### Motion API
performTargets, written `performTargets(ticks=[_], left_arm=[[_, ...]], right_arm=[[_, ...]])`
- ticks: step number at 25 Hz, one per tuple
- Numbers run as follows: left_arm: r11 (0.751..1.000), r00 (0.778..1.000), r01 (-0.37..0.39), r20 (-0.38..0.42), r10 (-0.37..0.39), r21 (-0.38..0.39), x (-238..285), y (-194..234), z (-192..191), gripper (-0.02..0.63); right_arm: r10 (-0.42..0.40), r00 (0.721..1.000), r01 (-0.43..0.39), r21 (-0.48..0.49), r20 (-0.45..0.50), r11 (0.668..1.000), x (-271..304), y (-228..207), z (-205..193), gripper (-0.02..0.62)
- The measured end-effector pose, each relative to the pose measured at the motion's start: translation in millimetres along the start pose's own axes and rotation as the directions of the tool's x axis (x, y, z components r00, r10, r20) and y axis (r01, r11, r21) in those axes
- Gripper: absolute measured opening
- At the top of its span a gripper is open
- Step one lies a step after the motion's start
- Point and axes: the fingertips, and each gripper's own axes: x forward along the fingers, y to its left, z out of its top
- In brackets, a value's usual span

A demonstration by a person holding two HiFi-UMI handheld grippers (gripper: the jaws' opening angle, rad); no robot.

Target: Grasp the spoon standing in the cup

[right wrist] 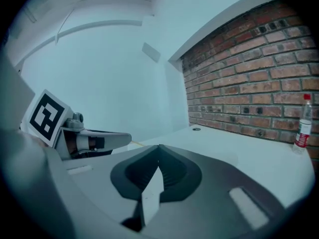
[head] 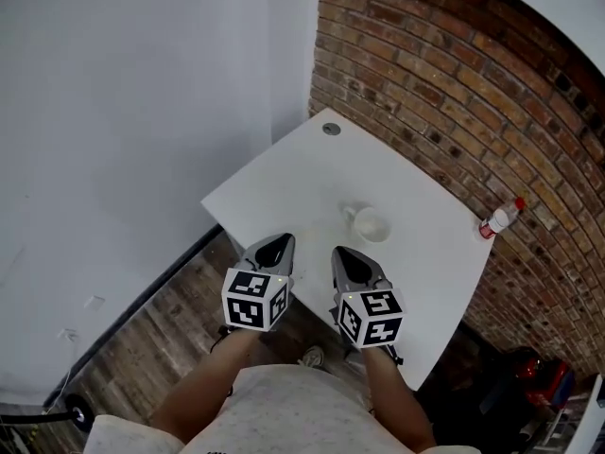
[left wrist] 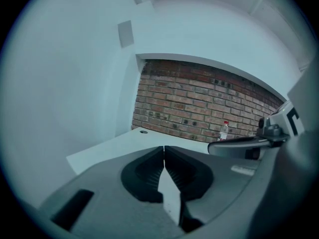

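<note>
A small white cup [head: 370, 225] stands on the white table [head: 284, 183], a little right of its middle. A pale stub [head: 350, 213] sticks out at the cup's left rim; I cannot tell whether it is the spoon or the cup's handle. My left gripper [head: 278, 245] and right gripper [head: 343, 254] hover side by side at the table's near edge, short of the cup and apart from it. Both are shut with nothing held: the jaws meet in the left gripper [left wrist: 163, 148] and the right gripper [right wrist: 159, 147] views. The cup is hidden in both gripper views.
A clear bottle with a red cap [head: 499, 218] stands at the table's right corner by the brick wall [head: 454, 83]. A round cable hole [head: 331, 129] sits at the far corner. A white wall is on the left, and wooden floor [head: 161, 339] lies below.
</note>
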Motion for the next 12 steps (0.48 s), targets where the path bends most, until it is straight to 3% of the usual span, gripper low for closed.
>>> performTargets(ticks=[12], left_arm=[[0.997, 0.998, -0.067, 0.016, 0.067, 0.026, -64.3, 31.5, -9.1, 0.005]], right_arm=[[0.053, 0.999, -0.053, -0.044, -0.008, 0.998, -0.9, 60.6, -2.2, 0.008]])
